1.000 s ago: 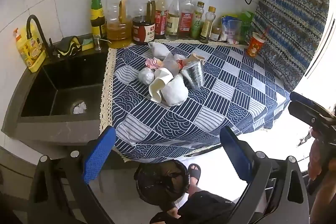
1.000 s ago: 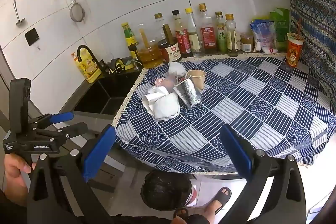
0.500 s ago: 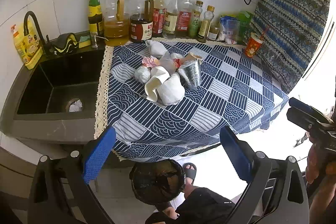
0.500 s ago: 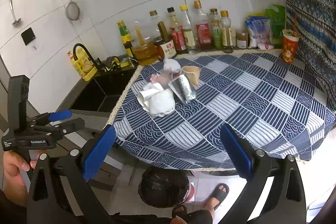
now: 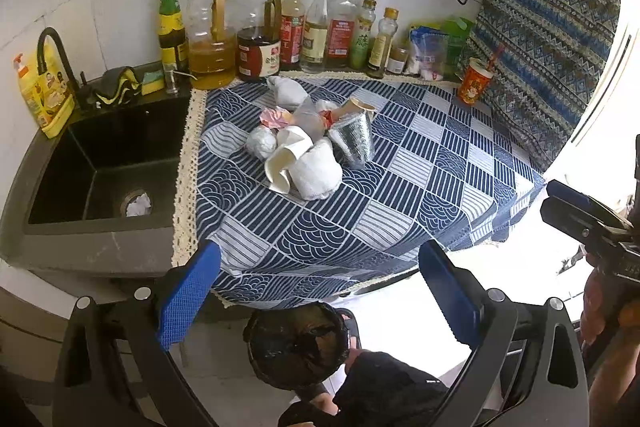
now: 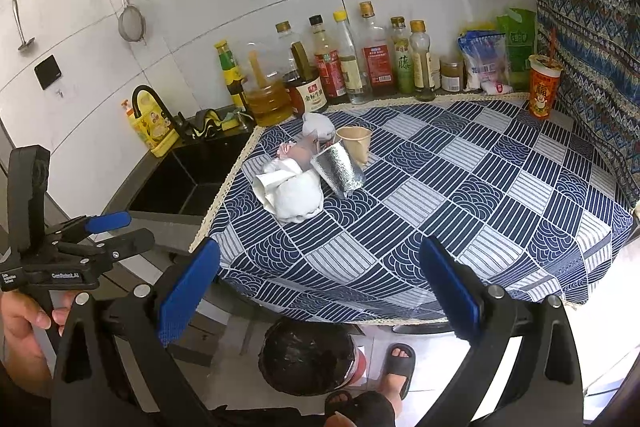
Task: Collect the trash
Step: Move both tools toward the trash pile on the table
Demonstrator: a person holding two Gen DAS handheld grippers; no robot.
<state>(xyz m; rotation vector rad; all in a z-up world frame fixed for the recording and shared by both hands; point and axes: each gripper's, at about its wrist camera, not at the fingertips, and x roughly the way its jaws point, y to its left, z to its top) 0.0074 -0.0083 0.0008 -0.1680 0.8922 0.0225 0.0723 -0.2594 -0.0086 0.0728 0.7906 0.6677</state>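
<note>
Crumpled tissues, paper cups and a foil cup form a trash pile (image 5: 308, 147) mid-table (image 5: 420, 195), above the bin (image 5: 296, 343). Left gripper (image 5: 320, 291) and right gripper (image 6: 318, 291) hover empty, fingers apart. Light, crushable scraps likely pinch best at rims or folds.

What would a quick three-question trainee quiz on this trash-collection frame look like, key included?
1. True or false: the left gripper holds a cup.
2. Where is the bin? A) in the sink B) on the floor below the table edge C) on the cloth
3. Fill in: the silver foil cup lies on its ____.

Key: 1 false, both it and the right gripper have fingers apart and empty. 2 B. 3 side, beside the upright paper cup in the trash pile.
</note>
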